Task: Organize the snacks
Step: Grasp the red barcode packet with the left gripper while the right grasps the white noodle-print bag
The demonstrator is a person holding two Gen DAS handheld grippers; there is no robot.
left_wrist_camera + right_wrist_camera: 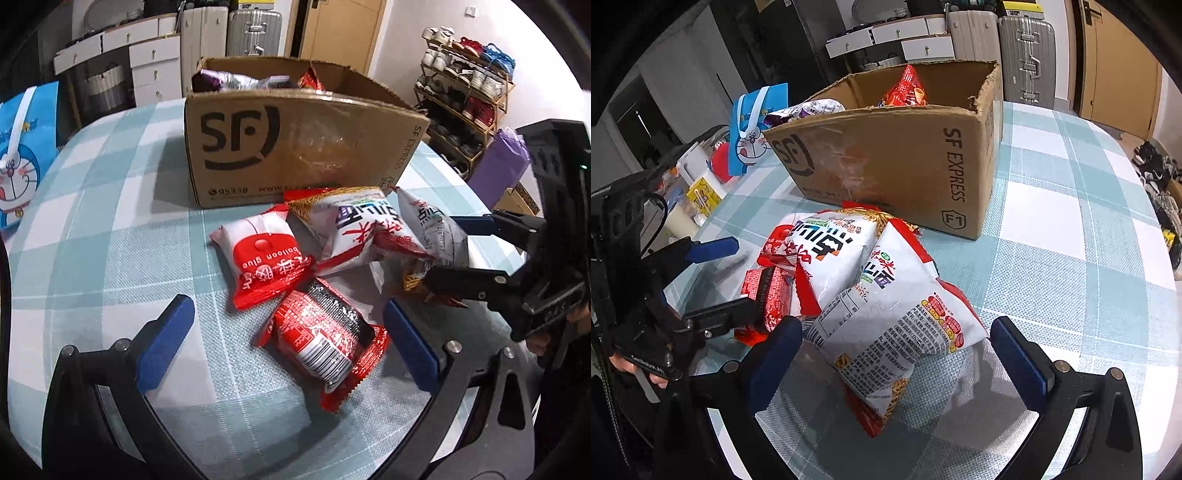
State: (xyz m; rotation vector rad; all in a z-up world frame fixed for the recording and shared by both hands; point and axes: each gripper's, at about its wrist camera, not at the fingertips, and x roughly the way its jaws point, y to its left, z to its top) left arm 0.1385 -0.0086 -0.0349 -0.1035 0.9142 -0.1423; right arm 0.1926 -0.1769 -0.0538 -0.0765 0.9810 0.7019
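On checked tablecloth (110, 229), in front of SF cardboard box (295, 147): four loose snack packets. Left gripper (291, 343) spread wide, straddling red barcode packet (325, 339), pads not touching. Right gripper (897, 354) likewise released, fingers either side of white noodle packet (897, 332). Second white noodle packet (354, 229) and red-white balloon packet (266, 254) lie nearer box. More packets inside box.

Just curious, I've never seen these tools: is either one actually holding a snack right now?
No. Both are open: the left hand-held gripper straddles the red packet, the right the white bag.
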